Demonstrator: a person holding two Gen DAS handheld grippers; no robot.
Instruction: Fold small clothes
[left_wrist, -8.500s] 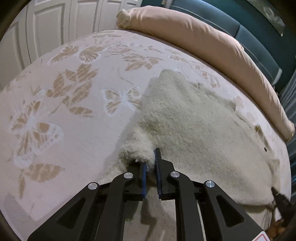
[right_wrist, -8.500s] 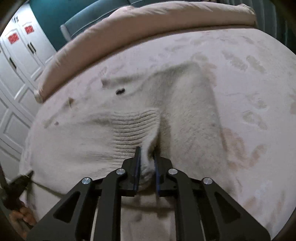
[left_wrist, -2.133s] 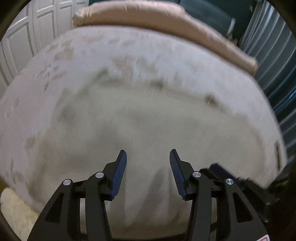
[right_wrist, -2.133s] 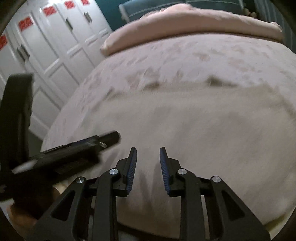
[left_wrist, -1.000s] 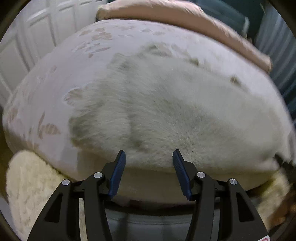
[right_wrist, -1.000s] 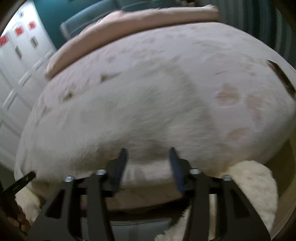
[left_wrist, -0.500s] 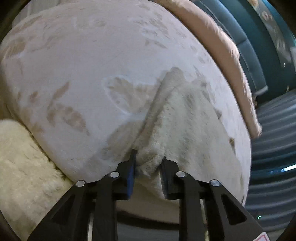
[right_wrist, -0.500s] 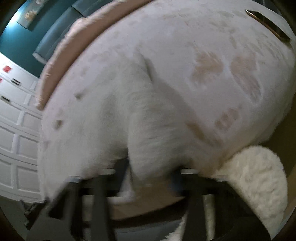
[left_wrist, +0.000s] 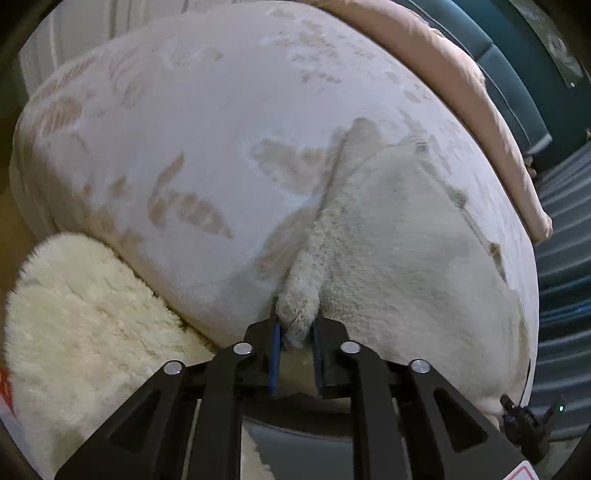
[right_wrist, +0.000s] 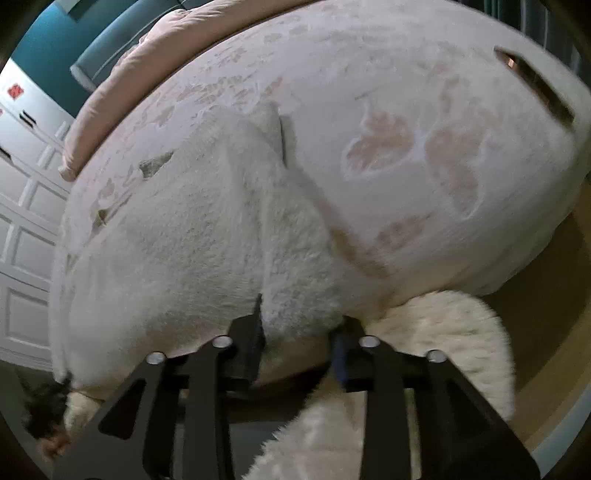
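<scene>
Lying fluffy on the bed's (left_wrist: 207, 122) near edge, the cream garment (left_wrist: 399, 236) is pinched by us at both near corners: left gripper (left_wrist: 297, 332) and right gripper (right_wrist: 299, 328) each clasp bunched fabric, jaws easing apart.

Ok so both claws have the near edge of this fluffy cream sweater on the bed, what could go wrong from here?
1. The left claw pinches only a thin tuft of the fluffy cream sweater, and its jaws are opening, so that corner may slip out.
2. The right claw grips a thick bunch and is also opening; uneven holds could skew the fold.
3. The sweater's edge hangs over the butterfly-print bedspread above the shaggy white rug; a dropped corner could slide off.
</scene>
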